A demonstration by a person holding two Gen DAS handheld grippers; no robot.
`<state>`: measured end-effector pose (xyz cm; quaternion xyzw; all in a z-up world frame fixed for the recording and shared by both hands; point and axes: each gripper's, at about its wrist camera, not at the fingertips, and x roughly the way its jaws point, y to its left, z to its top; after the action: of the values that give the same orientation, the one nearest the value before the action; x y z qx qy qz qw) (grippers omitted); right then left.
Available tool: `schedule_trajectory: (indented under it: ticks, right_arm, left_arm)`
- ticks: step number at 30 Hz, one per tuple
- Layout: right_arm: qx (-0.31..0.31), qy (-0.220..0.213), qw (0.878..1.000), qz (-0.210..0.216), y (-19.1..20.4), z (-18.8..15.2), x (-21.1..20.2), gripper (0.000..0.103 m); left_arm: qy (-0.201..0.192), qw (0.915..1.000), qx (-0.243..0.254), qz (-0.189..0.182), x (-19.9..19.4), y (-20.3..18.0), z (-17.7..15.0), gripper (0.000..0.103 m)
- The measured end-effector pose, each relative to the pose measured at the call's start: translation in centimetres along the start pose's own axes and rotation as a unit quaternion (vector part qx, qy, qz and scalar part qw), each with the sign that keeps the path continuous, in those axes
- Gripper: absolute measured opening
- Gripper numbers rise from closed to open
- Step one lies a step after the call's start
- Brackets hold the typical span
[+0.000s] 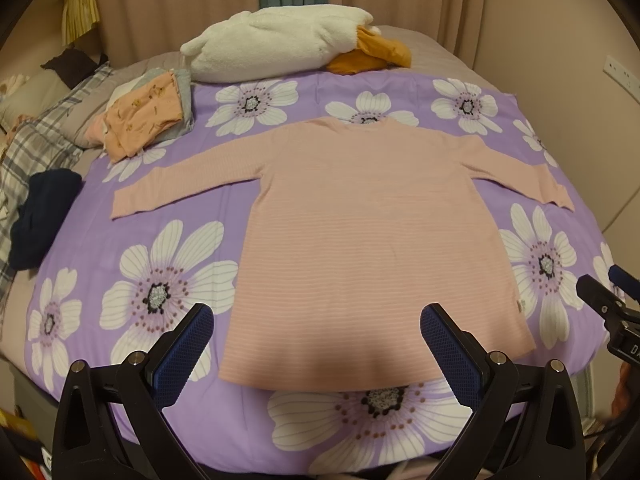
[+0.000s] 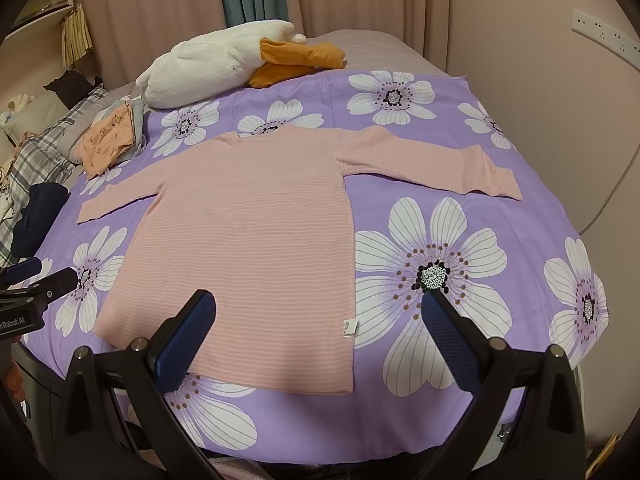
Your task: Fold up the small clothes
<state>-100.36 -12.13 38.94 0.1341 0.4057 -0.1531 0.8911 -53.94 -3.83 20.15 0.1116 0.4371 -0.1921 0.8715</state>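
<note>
A pink striped long-sleeved shirt (image 1: 360, 232) lies flat on the purple flowered sheet (image 1: 168, 280), both sleeves spread out, hem nearest me. It also shows in the right wrist view (image 2: 248, 248). My left gripper (image 1: 316, 320) is open and empty, hovering over the shirt's hem. My right gripper (image 2: 320, 308) is open and empty above the shirt's lower right corner. The right gripper shows at the right edge of the left wrist view (image 1: 604, 292), and the left gripper at the left edge of the right wrist view (image 2: 40, 284).
A stack of folded clothes (image 1: 148, 120) sits at the far left. A white plush toy with orange feet (image 1: 280, 44) lies at the back. A dark garment (image 1: 40, 220) and a plaid blanket (image 1: 36, 140) lie left. A wall (image 2: 560, 120) stands right.
</note>
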Motion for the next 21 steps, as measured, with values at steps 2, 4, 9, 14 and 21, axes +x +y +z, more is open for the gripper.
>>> schedule_trajectory:
  ticks: [2, 4, 9, 14, 21]
  right_arm:
    - [0.0, 0.0, 1.0, 0.001, 0.0, 0.0, 0.0, 0.103]
    - [0.0, -0.001, 1.0, 0.0, 0.0, -0.1, 0.0, 0.103]
    - [0.001, 0.008, 1.0, -0.006, 0.0, -0.2, 0.5, 0.103]
    - [0.007, 0.002, 1.0, -0.007, -0.3, -0.5, 0.7, 0.103]
    - [0.035, -0.011, 0.999, 0.009, -1.9, -0.2, 1.3, 0.103]
  left_arm:
    - [0.0, 1.0, 0.001, 0.001, 0.0, 0.0, 0.0, 0.102]
    - [0.0, 1.0, 0.0, 0.0, -2.5, -1.5, -1.5, 0.102]
    - [0.001, 1.0, 0.003, -0.001, -4.9, -2.4, -3.1, 0.102]
    - [0.004, 1.0, 0.003, -0.003, -11.2, -5.7, -7.0, 0.102]
    - [0.008, 0.9999, -0.006, -0.008, -18.6, -6.7, -10.3, 0.102]
